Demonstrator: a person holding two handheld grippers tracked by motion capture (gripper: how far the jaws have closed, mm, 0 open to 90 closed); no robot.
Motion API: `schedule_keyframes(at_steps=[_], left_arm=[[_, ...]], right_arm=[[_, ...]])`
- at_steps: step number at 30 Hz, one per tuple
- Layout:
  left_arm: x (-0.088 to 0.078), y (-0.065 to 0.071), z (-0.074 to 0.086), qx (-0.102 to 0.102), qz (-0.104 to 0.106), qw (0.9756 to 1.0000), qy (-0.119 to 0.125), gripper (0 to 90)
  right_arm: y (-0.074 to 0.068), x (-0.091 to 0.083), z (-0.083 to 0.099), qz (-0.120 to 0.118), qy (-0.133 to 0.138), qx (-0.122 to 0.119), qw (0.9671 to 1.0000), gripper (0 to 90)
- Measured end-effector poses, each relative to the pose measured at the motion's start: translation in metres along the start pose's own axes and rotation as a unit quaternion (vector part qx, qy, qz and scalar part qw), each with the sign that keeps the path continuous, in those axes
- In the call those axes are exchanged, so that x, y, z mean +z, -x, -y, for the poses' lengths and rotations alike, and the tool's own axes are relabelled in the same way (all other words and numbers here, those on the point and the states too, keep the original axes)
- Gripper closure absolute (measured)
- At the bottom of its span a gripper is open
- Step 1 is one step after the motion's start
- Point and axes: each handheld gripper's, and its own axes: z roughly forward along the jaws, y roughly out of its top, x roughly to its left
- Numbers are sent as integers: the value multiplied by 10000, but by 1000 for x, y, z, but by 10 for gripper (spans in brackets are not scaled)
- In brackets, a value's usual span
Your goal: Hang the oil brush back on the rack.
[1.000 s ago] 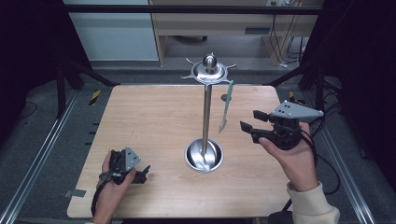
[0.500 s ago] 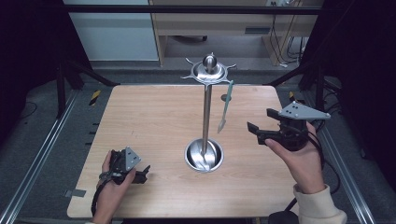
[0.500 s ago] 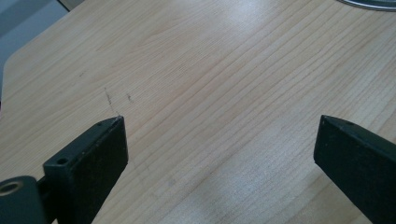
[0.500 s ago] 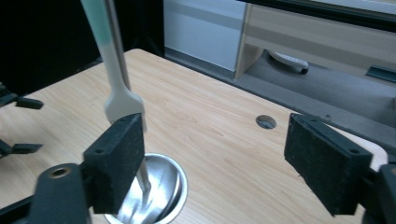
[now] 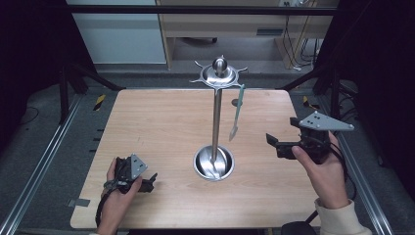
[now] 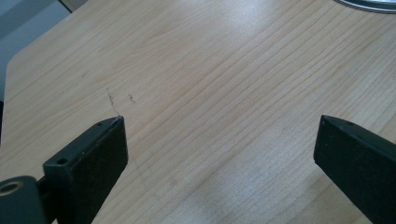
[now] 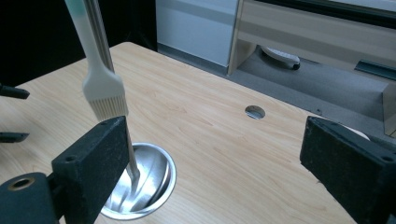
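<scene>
The brush (image 5: 237,111) already hangs from the top ring of the stand (image 5: 216,117) at the desk's (image 5: 156,127) centre. The right gripper (image 5: 272,143), empty and just right of it, has just been spreading its jaws; the left gripper (image 5: 150,180) rests released at the near left. Hanging seems finished.

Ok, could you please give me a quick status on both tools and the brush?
Right tool open, jaws just opened, nothing between them. Left tool open, low over the table. Brush hanging on the stand. Nothing in the way.
</scene>
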Motion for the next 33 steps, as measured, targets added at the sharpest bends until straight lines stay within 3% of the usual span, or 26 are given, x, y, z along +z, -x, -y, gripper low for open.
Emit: schedule_keyframes(at_steps=[15, 33], left_arm=[[-1, 0, 0, -7, -19, 10000, 17, 25], [-1, 0, 0, 3, -22, 10000, 12, 25]], right_arm=[[-1, 8, 28, 86, -323, 47, 9994, 103], [-10, 40, 68, 18, -889, 15, 9960, 114]])
